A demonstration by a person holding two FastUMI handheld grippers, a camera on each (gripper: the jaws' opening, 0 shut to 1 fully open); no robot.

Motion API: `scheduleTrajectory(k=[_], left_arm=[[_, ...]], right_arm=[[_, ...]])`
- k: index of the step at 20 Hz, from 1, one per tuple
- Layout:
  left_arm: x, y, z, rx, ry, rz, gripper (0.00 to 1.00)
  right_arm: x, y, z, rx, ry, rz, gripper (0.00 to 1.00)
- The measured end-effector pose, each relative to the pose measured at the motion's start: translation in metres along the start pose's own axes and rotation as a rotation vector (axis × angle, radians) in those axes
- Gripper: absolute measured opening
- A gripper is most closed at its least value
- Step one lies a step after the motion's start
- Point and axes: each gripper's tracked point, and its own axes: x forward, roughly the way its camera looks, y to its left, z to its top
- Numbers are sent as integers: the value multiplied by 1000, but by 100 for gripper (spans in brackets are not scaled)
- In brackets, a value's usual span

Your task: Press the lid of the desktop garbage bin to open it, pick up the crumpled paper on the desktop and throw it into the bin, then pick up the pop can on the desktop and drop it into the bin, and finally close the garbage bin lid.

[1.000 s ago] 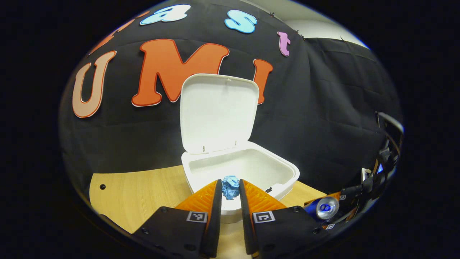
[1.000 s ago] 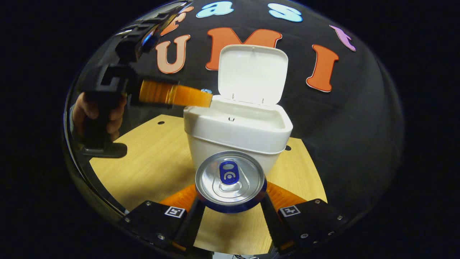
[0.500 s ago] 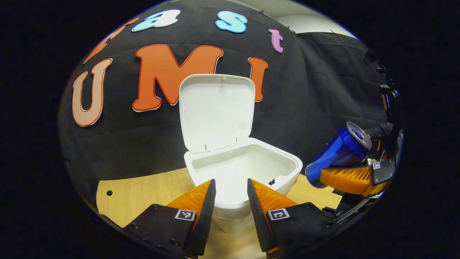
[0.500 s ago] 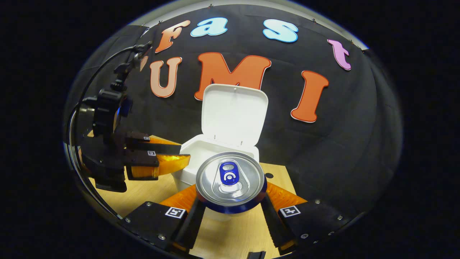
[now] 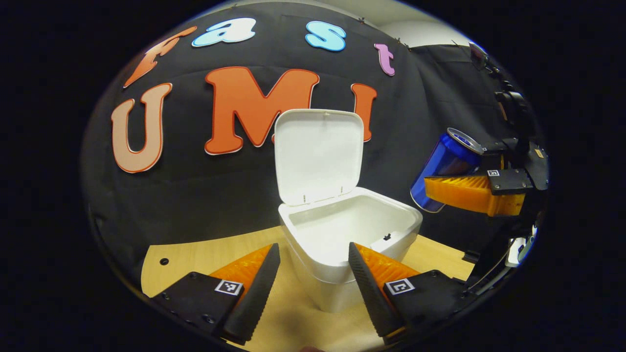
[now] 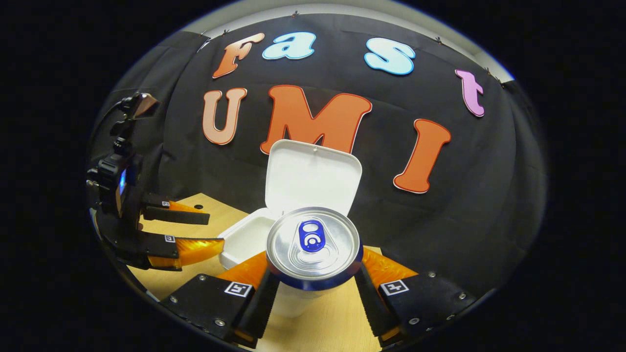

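the bin (image 5: 342, 239) stands on the counter (image 5: 205, 256) with its lid (image 5: 318, 154) swung up and standing open. the left gripper (image 5: 313, 269) is spread wide with nothing between its fingers, low in front of the bin. the right gripper (image 6: 313, 274) is clamped on the can (image 6: 313, 247), held in the air beside the bin, near its rim, tilted with its top up. the paper can't be made out inside the bin.
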Motion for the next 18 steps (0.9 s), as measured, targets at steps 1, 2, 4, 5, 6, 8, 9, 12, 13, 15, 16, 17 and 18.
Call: scheduleTrajectory(k=[1,2,4,5,6,8,9,12,13,15,16,17,18], left_arm=[[-5,6,-1,-3,-2,19,89],[-9,12,-1,-6,-3,36,89],[-18,25,-4,-14,0,74,90],[-23,32,-7,-17,2,93,89],[-27,38,-7,-19,5,111,89],[-34,51,-11,-22,12,148,89],[-38,56,-13,-26,14,164,90],[-46,68,-16,-43,14,208,90],[-47,70,-17,-48,19,219,90],[-51,76,-21,-56,23,238,90],[-53,77,-21,-59,24,243,90],[-54,78,-22,-59,26,249,90],[-56,79,-24,-58,27,253,90]], right_arm=[[6,-3,-2,-2,1,5,80],[13,-4,-2,-3,6,10,80],[24,-5,-7,-3,22,20,80],[29,-4,-10,-6,29,26,80],[33,-4,-11,-12,34,29,80],[41,-2,-15,-13,47,46,80],[45,0,-21,-10,60,57,80],[53,1,-36,-12,103,68,80],[54,3,-39,-12,111,77,80],[57,7,-48,-16,127,88,80],[57,9,-53,-16,134,92,80],[59,10,-59,-15,143,98,80],[60,11,-65,-14,156,100,80]])
